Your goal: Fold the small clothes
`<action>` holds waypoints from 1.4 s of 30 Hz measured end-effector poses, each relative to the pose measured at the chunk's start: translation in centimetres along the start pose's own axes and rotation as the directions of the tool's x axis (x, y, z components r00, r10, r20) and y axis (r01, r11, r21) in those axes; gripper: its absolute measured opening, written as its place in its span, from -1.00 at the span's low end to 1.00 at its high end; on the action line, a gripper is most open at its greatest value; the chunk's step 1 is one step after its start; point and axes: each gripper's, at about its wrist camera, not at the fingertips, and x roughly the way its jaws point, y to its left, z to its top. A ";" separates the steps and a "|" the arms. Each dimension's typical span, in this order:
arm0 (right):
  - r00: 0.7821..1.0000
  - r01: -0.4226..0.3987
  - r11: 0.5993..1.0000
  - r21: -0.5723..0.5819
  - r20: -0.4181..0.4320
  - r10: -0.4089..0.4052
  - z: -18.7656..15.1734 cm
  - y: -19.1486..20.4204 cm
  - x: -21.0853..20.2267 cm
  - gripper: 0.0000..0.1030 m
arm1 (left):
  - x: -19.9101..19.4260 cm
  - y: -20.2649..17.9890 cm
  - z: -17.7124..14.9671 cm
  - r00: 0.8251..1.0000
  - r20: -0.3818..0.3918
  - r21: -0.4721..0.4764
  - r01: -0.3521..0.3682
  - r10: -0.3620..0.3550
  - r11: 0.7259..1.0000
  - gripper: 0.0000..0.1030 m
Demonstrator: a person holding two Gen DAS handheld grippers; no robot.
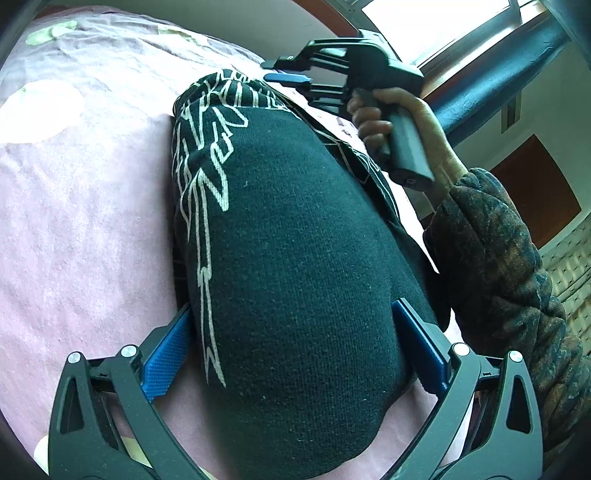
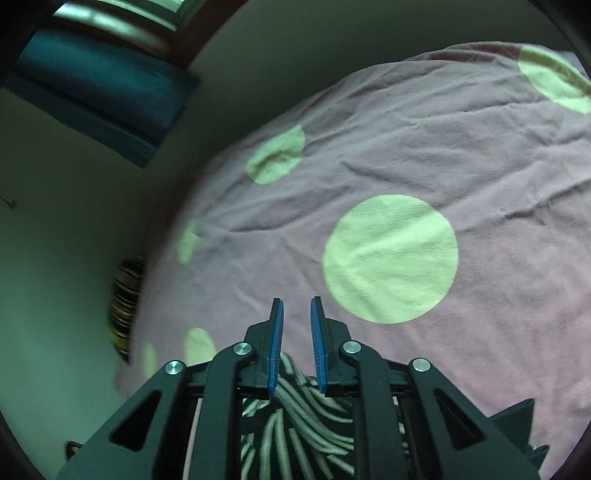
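A small black garment (image 1: pixel 295 240) with a white line print lies folded lengthwise on the pink bedsheet (image 1: pixel 85 206). My left gripper (image 1: pixel 291 321) is open wide, its blue pads on either side of the garment's near end. My right gripper (image 1: pixel 284 72) shows in the left wrist view at the garment's far end, held by a hand. In the right wrist view the right gripper (image 2: pixel 297 306) has a narrow gap between its blue pads, with nothing between the tips. The printed garment (image 2: pixel 295 417) lies below and behind the pads.
The pink bedsheet (image 2: pixel 406 147) has large pale green dots (image 2: pixel 390 258). A dark blue rolled item (image 2: pixel 99 92) lies beyond the bed edge. A striped object (image 2: pixel 123 299) sits at the bed's left side. A window (image 1: pixel 436 22) and a dark sleeve (image 1: pixel 498 266) are at right.
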 end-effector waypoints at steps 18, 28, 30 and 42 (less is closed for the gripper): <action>0.961 -0.042 0.997 0.058 0.277 0.024 -21.7 -2.6 -18.3 0.06 | 0.0 0.1 0.1 1.000 0.006 0.014 -0.004 0.004 1.000 0.96; 0.991 -0.077 0.992 0.099 0.113 0.066 -30.0 -4.1 -13.0 0.03 | 1.1 -1.3 0.1 0.997 -0.007 0.103 -0.073 0.074 0.992 0.96; 0.985 -0.105 0.991 0.087 0.143 0.092 -30.1 -4.4 -12.9 0.05 | 1.3 -0.7 0.2 0.999 -0.016 0.069 -0.049 0.050 0.996 0.96; 0.955 -0.217 0.974 0.073 0.223 0.196 -32.1 -5.6 -14.0 0.09 | 2.1 -0.6 0.2 0.997 -0.004 0.097 -0.073 0.074 0.993 0.96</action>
